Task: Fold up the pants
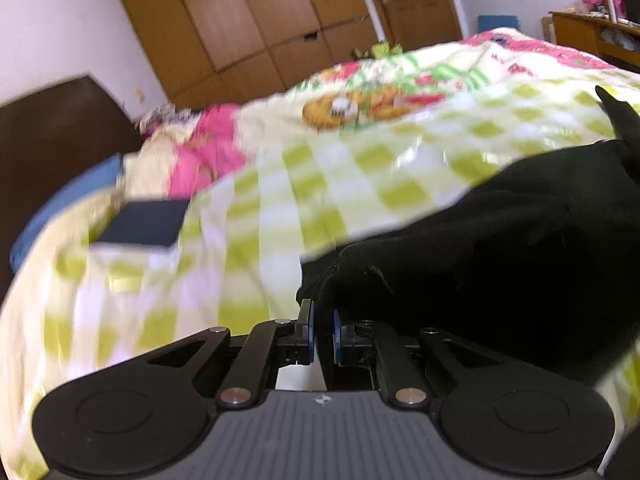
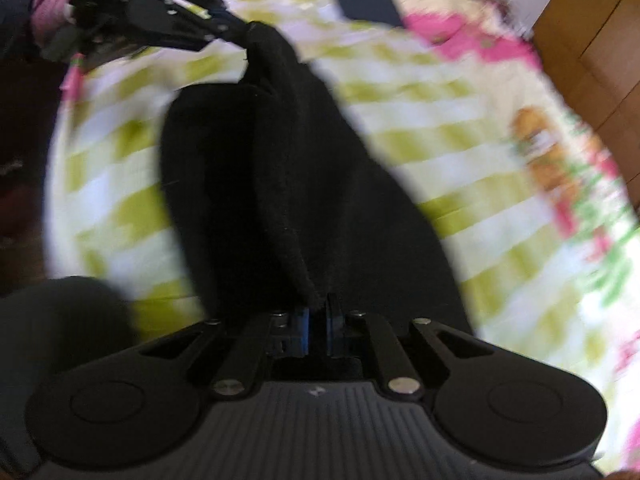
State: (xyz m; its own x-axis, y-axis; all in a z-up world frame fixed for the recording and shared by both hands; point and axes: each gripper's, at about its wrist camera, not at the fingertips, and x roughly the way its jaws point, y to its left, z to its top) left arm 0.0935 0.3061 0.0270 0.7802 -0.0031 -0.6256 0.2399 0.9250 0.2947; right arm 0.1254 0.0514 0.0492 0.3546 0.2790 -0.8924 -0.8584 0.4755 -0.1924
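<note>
**Black pants pinched at two ends over the checked bed**

Spread lengthwise across the green-and-white checked bed cover (image 1: pixel 320 184): black pants (image 2: pixel 280 184). Pinched at the near edge between the blue-padded fingers (image 2: pixel 305 330) of the right gripper (image 2: pixel 318 316), a thick fold of cloth rising straight out of the narrow gap. Clamped at the far end, toward the bed's edge, by the left gripper (image 2: pixel 236 34), its fingers pressed together on a bunched, lifted corner. Seen from the left wrist, the same left gripper (image 1: pixel 322 320) with fingers (image 1: pixel 306 328) almost together and black cloth gathered between and just beyond their tips, the rest of the pants trailing away to the right over the bed cover. Beside the pants, farther along the bed: a dark flat square (image 1: pixel 144 224) lying on the cover. Much motion blur in both views.
</note>
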